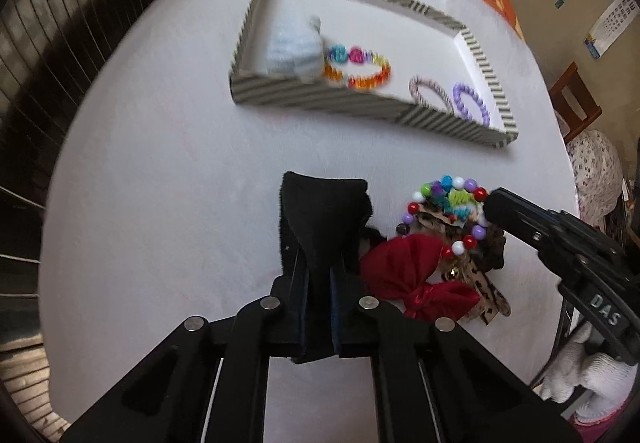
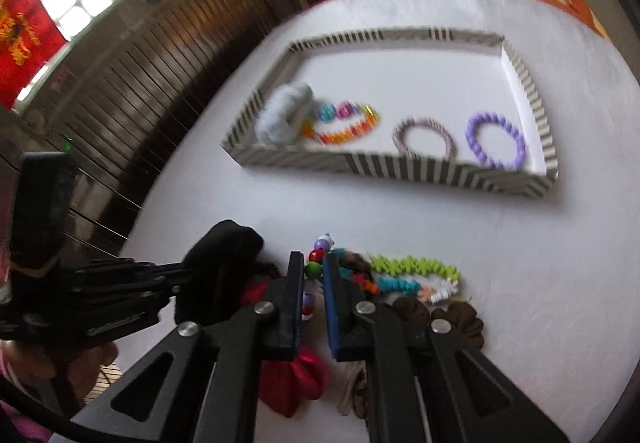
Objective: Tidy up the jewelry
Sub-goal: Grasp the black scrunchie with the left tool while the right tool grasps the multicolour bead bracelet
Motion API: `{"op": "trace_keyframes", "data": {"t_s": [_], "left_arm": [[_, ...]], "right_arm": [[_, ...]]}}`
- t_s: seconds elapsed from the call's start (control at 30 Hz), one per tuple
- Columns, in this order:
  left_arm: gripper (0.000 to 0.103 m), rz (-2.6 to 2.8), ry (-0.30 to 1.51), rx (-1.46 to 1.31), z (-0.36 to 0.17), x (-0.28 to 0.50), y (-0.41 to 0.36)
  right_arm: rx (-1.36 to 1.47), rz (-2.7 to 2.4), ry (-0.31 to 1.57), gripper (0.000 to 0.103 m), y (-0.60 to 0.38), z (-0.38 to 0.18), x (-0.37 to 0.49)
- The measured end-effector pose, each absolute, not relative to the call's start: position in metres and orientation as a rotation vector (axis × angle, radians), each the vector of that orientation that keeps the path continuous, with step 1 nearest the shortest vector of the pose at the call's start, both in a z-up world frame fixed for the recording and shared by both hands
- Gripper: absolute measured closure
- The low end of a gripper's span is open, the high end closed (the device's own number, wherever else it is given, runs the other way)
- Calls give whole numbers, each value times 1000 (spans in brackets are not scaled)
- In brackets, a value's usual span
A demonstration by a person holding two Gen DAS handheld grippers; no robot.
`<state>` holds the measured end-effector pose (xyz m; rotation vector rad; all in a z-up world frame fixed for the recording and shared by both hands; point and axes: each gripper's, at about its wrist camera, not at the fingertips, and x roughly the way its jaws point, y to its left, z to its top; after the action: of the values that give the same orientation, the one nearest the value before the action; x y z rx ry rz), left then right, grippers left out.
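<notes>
Nearest, the left gripper [image 1: 320, 203] is clamped on one black scrunchie [image 1: 324, 211], lying on the white desk [image 1: 160, 203]. Just beside it sits a pile: one red bow [image 1: 404, 271], one leopard-print piece [image 1: 480, 295], one brown scrunchie [image 2: 456, 319], a green coil [image 2: 416, 267] and a teal one [image 2: 396, 285]. The right gripper [image 2: 314, 263] is nearly closed, pinching one multicoloured bead bracelet [image 2: 316, 263] (its beads show between the jaws). Farther off, one striped tray [image 2: 400, 167] holds four things: a pale scrunchie [image 2: 284, 115], a rainbow bracelet [image 2: 348, 123], a pinkish ring [image 2: 424, 137] and a purple bead bracelet [image 2: 496, 143].
</notes>
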<state>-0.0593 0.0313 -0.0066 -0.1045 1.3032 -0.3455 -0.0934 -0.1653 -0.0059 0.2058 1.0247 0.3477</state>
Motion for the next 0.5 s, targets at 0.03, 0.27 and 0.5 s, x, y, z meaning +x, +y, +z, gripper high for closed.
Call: {"op": "trace_keyframes", "data": {"t_s": [0.03, 0.27, 0.5], "left_arm": [[103, -347, 1295, -106, -3, -59, 33], [103, -359, 1240, -105, 19, -53, 34], [103, -359, 1203, -91, 35, -47, 31]], "right_arm": [[202, 349, 1016, 93, -165, -1, -94], [213, 361, 945, 93, -167, 34, -97], [211, 333, 895, 93, -180, 59, -101]]}}
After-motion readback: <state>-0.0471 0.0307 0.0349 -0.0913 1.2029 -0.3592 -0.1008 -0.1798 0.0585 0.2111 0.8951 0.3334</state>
